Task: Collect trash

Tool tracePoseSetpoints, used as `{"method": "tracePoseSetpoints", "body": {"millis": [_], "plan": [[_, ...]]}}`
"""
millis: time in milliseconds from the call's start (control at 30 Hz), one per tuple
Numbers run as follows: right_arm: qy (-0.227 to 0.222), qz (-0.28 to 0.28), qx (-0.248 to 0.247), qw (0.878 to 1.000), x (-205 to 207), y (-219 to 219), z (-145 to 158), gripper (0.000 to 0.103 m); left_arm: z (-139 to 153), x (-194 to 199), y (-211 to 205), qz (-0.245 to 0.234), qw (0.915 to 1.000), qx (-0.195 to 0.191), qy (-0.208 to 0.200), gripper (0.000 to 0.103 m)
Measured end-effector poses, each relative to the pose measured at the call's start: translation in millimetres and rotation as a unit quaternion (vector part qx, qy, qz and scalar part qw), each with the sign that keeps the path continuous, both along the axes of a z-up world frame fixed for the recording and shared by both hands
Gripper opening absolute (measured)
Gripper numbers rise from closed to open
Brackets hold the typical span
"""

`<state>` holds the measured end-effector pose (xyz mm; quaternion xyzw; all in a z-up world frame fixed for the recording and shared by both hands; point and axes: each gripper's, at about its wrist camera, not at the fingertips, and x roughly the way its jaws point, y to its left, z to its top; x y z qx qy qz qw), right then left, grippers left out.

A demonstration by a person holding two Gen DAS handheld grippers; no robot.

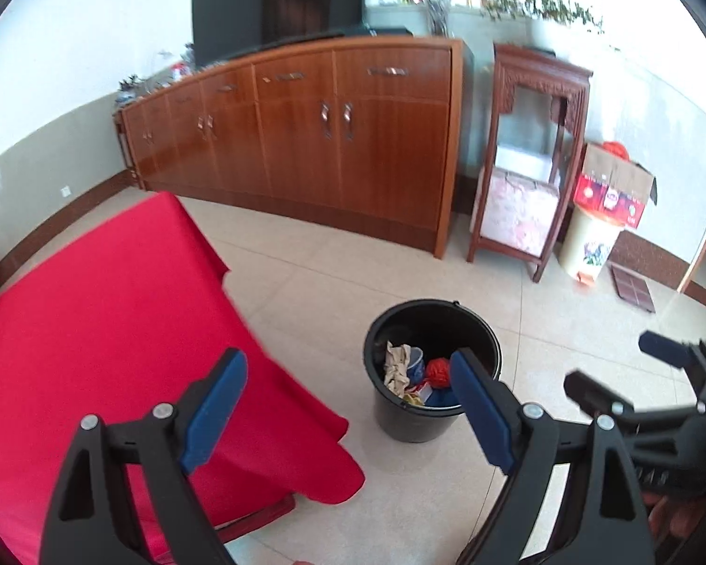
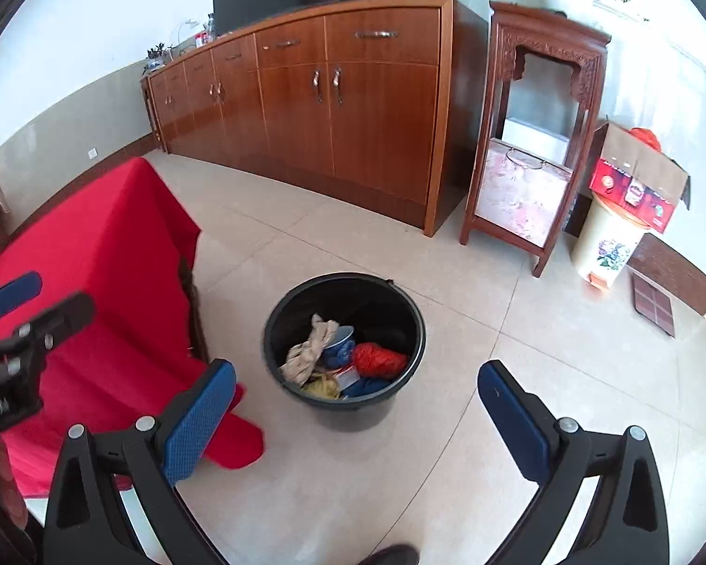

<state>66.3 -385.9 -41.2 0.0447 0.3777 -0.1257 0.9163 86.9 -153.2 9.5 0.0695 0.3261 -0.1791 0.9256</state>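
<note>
Black bucket [image 2: 277, 348] wall hides the lower trash [image 2: 379, 360] heap.

Bright daylit room, both views. Upper wall [image 1: 94, 47] overexposed, near white. Sheen on wood cabinet [image 2: 343, 108] doors and floor tiles [image 2: 565, 353]. Shadows soft; bucket [image 2: 343, 329] interior dark. Strong fisheye bowing w/ black vignette at corners. Slight motion blur on red cloth [image 1: 94, 306] edges.

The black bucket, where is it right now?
The black bucket stands on the tiled floor near the middle of the right wrist view, just right of the red cloth and before the wooden cabinet.
</note>
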Motion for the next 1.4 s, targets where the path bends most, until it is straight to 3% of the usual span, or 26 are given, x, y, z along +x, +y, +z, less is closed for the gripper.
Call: {"method": "tracePoseSetpoints", "body": {"millis": [267, 467, 733, 967, 1400], "plan": [[-0.024, 0.028, -0.022, 0.999, -54.3, 67.1, 43.7, 0.103, 33.0, -37.6, 35.9, 0.034, 0.9985, -0.022, -0.037, 0.09], [-0.038, 0.032, -0.037, 0.998, -72.9, 86.1, 61.9, 0.103, 48.0, -51.5, 51.9, 0.046, 0.9965, -0.033, -0.062, 0.093], [-0.04, 0.034, -0.044, 0.998, -74.7, 94.7, 68.5, 0.103, 50.9, -58.4, 58.4, 0.047, 0.9954, -0.042, -0.072, 0.094], [-0.037, 0.035, -0.046, 0.998, -72.0, 96.1, 65.8, 0.103, 47.5, -63.6, 62.2, 0.053, 0.995, -0.04, -0.075, 0.102], [-0.045, 0.021, -0.052, 0.997, -73.6, 92.6, 65.9, 0.103, 44.9, -64.3, 68.1, 0.061, 0.9946, -0.035, -0.076, 0.103]]}}
